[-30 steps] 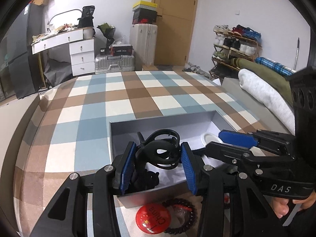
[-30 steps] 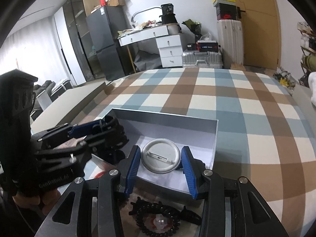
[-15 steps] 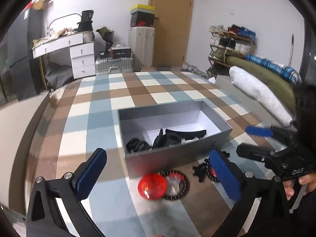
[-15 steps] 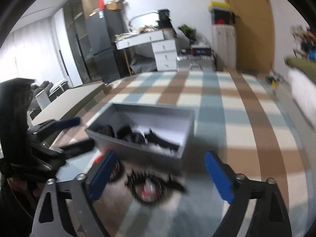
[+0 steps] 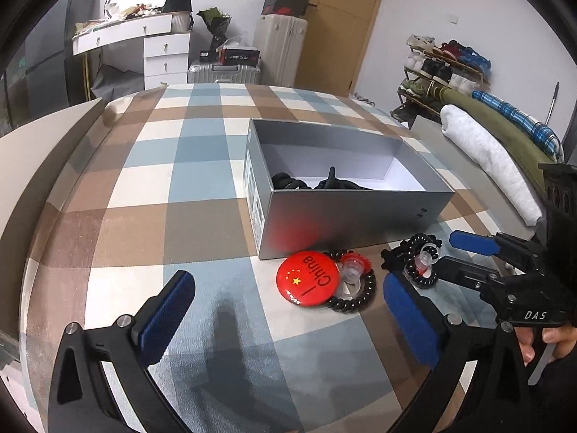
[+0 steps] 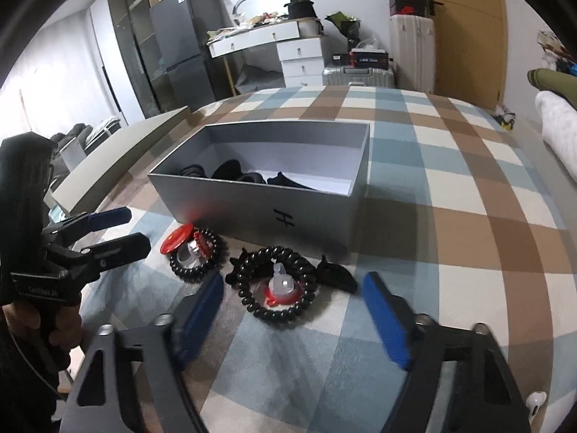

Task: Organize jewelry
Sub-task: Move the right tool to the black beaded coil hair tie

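Observation:
A grey open box (image 5: 346, 213) (image 6: 252, 213) stands on the plaid cloth with black hair accessories (image 5: 317, 183) (image 6: 230, 173) inside. In front of it lie a red China badge (image 5: 308, 281) (image 6: 176, 240), a black coil hair tie (image 5: 355, 294) (image 6: 196, 258) around a clear piece, and a second coil tie (image 5: 420, 261) (image 6: 279, 290) next to a black clip (image 6: 337, 276). My left gripper (image 5: 288, 310) is open and empty, facing the badge. My right gripper (image 6: 294, 310) is open and empty, facing the second coil tie. Each gripper also shows in the other view.
The plaid table (image 5: 173, 187) drops off at its left and far edges. A beige ledge (image 5: 32, 155) runs along the left. Folded blankets (image 5: 494, 155) lie to the right. A white earbud (image 6: 535, 402) lies near my right gripper's base.
Both grippers opened, dropping the black clip and the white badge into the box, then pulled back and down in front of the box.

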`<state>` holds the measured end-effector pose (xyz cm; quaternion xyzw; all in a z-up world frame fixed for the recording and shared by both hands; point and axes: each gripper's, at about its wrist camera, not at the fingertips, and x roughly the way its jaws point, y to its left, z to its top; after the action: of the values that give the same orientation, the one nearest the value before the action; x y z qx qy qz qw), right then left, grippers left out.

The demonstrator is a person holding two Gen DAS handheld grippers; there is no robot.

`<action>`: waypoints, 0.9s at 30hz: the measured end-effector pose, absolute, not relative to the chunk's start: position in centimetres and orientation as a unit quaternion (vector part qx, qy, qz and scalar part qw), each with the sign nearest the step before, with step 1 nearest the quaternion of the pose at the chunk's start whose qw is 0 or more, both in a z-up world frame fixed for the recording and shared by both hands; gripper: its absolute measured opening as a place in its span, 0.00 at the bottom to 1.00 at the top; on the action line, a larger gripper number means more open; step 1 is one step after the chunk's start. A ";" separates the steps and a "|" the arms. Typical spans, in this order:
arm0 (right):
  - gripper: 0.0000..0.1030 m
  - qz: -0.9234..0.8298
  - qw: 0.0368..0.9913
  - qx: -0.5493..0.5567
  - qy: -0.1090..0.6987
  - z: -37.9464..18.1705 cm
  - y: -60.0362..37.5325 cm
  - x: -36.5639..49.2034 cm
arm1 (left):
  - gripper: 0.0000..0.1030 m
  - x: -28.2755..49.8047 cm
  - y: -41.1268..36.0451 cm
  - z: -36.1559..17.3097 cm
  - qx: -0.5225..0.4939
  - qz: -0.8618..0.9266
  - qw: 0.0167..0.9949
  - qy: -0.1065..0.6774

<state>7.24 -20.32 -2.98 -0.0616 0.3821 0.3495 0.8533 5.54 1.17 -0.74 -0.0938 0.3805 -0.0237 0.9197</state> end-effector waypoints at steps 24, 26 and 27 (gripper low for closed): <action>0.23 0.376 0.830 -0.053 0.409 -3.7 -20.7 7.6 | 0.99 5.5 0.2 -1.1 -0.055 -0.042 0.920 0.387; 0.23 0.385 0.829 -0.044 0.403 -3.3 -21.1 7.5 | 0.99 5.4 0.2 -1.1 -0.055 -0.044 0.920 0.386; 0.23 0.381 0.832 -0.042 0.400 -3.1 -21.4 7.5 | 0.99 5.5 0.1 -1.1 -0.055 -0.044 0.920 0.386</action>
<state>7.51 -21.38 -3.07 -0.0416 0.4003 0.3813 0.8322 5.46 0.12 -1.09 -0.0547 0.3861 -0.0439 0.9198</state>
